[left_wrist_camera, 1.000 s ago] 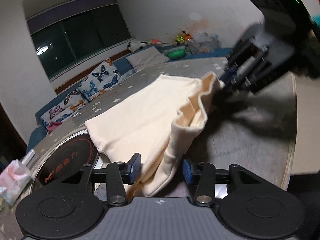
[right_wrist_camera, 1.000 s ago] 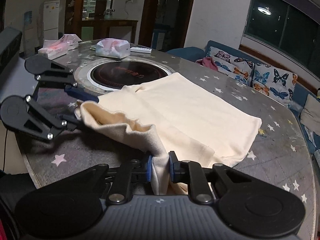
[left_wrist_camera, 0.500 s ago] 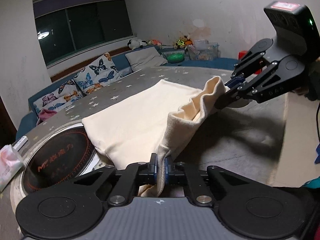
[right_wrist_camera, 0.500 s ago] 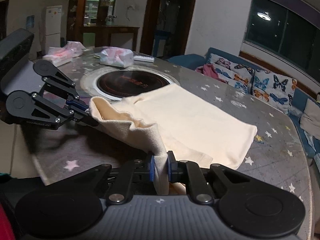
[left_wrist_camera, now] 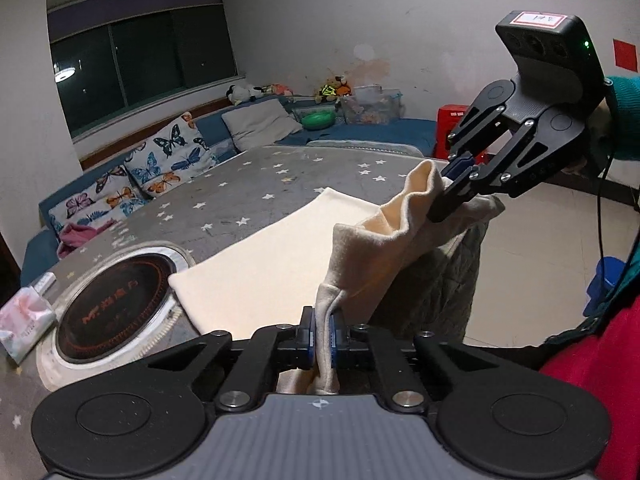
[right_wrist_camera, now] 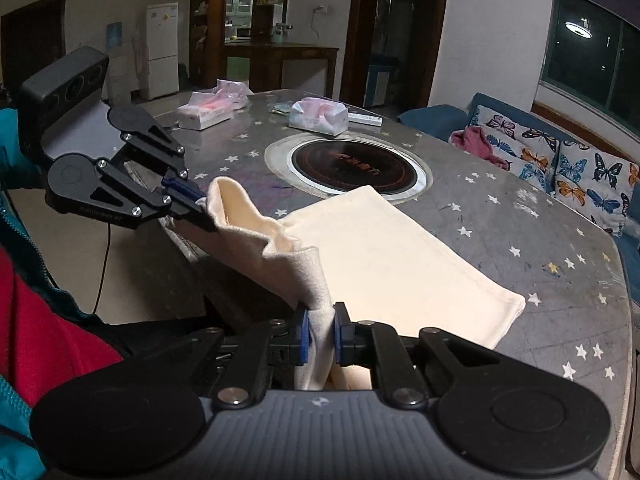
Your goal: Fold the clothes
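Observation:
A cream garment (left_wrist_camera: 276, 268) lies flat across the grey star-patterned table (left_wrist_camera: 280, 184), and its near edge is raised off the surface. My left gripper (left_wrist_camera: 323, 336) is shut on one corner of that raised edge. My right gripper (right_wrist_camera: 320, 336) is shut on the other corner. The held edge sags in loose folds between the two grippers, at about the table's near rim. In the left wrist view the right gripper (left_wrist_camera: 444, 196) shows at upper right. In the right wrist view the left gripper (right_wrist_camera: 200, 206) shows at left, and the rest of the garment (right_wrist_camera: 392, 264) rests flat on the table.
A round black hob (right_wrist_camera: 352, 168) is set in the table's middle, touching the garment's far corner. Tissue packs (right_wrist_camera: 318, 116) (right_wrist_camera: 208, 110) and a remote (right_wrist_camera: 364, 119) lie beyond it. A sofa with butterfly cushions (right_wrist_camera: 560, 160) runs along the far side. A person's red and teal clothing (right_wrist_camera: 36, 328) is close behind the grippers.
My left gripper was open around the garment's edge and has shut on it. Both grippers have lifted the edge and drawn back towards the table's near rim.

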The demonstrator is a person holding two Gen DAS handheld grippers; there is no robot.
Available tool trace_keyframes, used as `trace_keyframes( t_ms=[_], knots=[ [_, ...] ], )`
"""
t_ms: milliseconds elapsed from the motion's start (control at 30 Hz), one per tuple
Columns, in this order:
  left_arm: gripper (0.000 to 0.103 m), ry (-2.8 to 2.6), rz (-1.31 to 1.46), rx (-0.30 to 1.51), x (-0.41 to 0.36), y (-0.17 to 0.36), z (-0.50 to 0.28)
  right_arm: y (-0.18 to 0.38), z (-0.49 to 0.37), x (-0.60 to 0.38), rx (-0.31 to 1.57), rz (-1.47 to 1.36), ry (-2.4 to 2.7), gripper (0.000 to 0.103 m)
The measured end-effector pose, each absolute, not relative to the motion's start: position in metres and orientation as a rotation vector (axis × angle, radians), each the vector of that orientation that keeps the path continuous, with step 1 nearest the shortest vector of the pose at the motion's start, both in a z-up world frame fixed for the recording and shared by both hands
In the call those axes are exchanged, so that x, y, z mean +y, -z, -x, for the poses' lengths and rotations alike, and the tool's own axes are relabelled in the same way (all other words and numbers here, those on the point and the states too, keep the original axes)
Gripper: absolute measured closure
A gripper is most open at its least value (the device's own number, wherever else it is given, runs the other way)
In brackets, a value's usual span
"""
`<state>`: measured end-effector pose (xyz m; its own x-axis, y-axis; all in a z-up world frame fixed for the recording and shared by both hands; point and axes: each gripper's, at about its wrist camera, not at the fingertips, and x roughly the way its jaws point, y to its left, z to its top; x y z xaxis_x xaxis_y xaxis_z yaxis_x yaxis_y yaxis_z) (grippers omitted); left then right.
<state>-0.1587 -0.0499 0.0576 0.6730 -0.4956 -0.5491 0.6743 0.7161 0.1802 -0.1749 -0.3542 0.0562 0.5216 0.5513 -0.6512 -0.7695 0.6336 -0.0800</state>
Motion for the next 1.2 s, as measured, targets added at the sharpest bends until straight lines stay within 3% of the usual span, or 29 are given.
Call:
trace_keyframes(
  t_ms=[433,700,833,933,1200],
  knots=[
    [0.097,0.63,-0.385,0.452,-0.06,-0.069,0.029,-0.075,0.074,-0.353,0.652,0.384,-0.75,0.094],
    [0.096,0.49,-0.308,0.57,-0.078,-0.017,-0.066,-0.023,-0.016,-0.34,0.728,0.338,-0.643,0.092],
    [0.091,0.43,-0.282,0.599,-0.072,0.0,-0.078,0.008,-0.032,-0.343,0.722,0.269,-0.525,0.08],
    [0.085,0.386,-0.258,0.599,-0.066,0.002,-0.076,0.012,-0.031,-0.35,0.7,0.21,-0.456,0.08],
    [0.084,0.378,-0.175,0.556,-0.068,-0.03,-0.041,-0.01,-0.009,-0.355,0.667,0.156,-0.493,0.079]
  ],
)
